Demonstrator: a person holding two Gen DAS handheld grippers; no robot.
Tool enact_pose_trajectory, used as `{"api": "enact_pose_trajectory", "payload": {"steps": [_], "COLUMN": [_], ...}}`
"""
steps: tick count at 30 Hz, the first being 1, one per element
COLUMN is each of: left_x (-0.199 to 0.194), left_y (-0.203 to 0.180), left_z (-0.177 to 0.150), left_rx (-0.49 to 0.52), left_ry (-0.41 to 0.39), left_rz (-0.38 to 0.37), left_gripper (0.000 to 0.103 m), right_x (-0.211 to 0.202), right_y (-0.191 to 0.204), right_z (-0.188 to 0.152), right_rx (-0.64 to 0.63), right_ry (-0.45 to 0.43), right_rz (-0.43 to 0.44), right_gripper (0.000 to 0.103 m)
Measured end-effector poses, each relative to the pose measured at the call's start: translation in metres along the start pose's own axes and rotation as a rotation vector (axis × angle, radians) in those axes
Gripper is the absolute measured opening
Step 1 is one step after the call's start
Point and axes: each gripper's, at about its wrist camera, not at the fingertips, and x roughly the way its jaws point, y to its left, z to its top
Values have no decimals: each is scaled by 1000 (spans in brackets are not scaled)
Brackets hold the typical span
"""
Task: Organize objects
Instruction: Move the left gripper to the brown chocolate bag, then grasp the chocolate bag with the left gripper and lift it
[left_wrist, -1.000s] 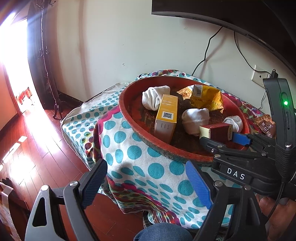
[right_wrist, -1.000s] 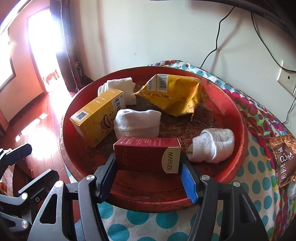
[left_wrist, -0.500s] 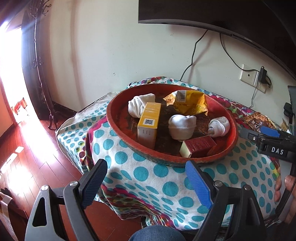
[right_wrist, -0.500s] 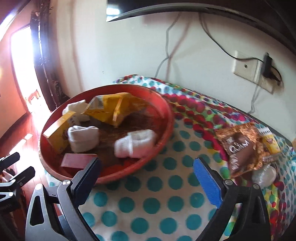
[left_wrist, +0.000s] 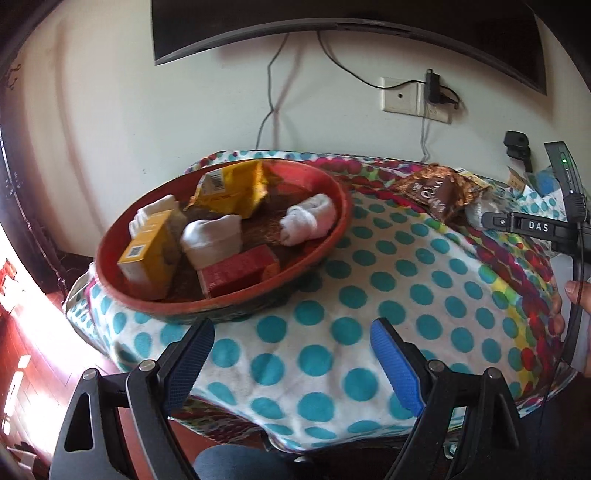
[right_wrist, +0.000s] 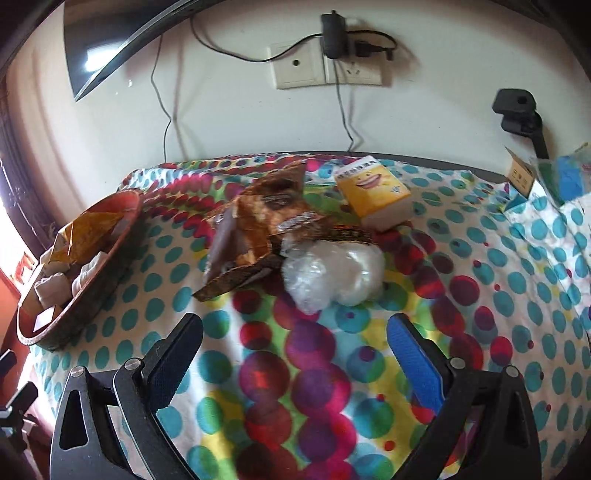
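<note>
A red round basket on the dotted cloth holds a red box, a yellow box, a yellow packet and white socks; it also shows at the left of the right wrist view. A brown snack packet, a clear plastic wad and a yellow tissue pack lie on the cloth ahead of my right gripper, which is open and empty. My left gripper is open and empty, near the table's front edge.
The table is covered by a teal and multicoloured dotted cloth. A wall socket with a plugged charger and cables sits behind. A small cardboard box and blue things lie at the far right. Wooden floor is at the left.
My right gripper let go of the red box in the basket, opened and swung right toward the brown packet and plastic wad. My left gripper's view also turned right.
</note>
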Motion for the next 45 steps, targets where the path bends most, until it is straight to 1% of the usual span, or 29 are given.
{"api": "enact_pose_trajectory", "payload": {"steps": [2,4,7,8,9,11,14,19,23,28,33,36,40,42,45], "left_x": [5,11,19,23,26,34,49,75,91,119,141,147,153,158,166], "left_y": [-18,-36,-67,-78,-88,-107,-126,-140,-150,-162,-171,-177,-190,-196,-200], "left_z": [11,25,46,54,60,73,90,120,141,161,169,170,174,176,177], "left_rx": [12,29,72,87,99,127,124,60,47,36,-13,-24,1,17,21], "left_ry": [7,7,-5,-1,0,-8,14,39,48,119,157,152,146,152,153], "left_rz": [-38,-68,-90,-100,-102,-98,-104,-114,-103,-109,-111,-118,-120,-98,-98], "left_gripper": [89,89,89,89,89,89,89,89,89,89,89,89,89,89,89], "right_x": [0,0,1,0,-4,-5,-4,-5,-5,-5,-6,-6,-7,-7,-7], "right_y": [-17,-34,-63,-69,-72,-75,-72,-78,-83,-82,-83,-83,-83,-83,-84], "right_z": [0,0,-3,-4,-4,-5,-4,-5,-5,-5,-6,-6,-6,-6,-6], "right_rx": [24,68,173,203,219,237,231,266,281,282,287,288,290,289,289], "right_ry": [14,29,45,40,24,21,27,7,-2,-2,-5,-6,-8,-7,-7], "right_rz": [-21,-21,-9,12,26,35,31,75,93,95,100,102,105,104,104], "right_gripper": [100,100,100,100,102,102,103,103,103,103,103,103,103,103,103]}}
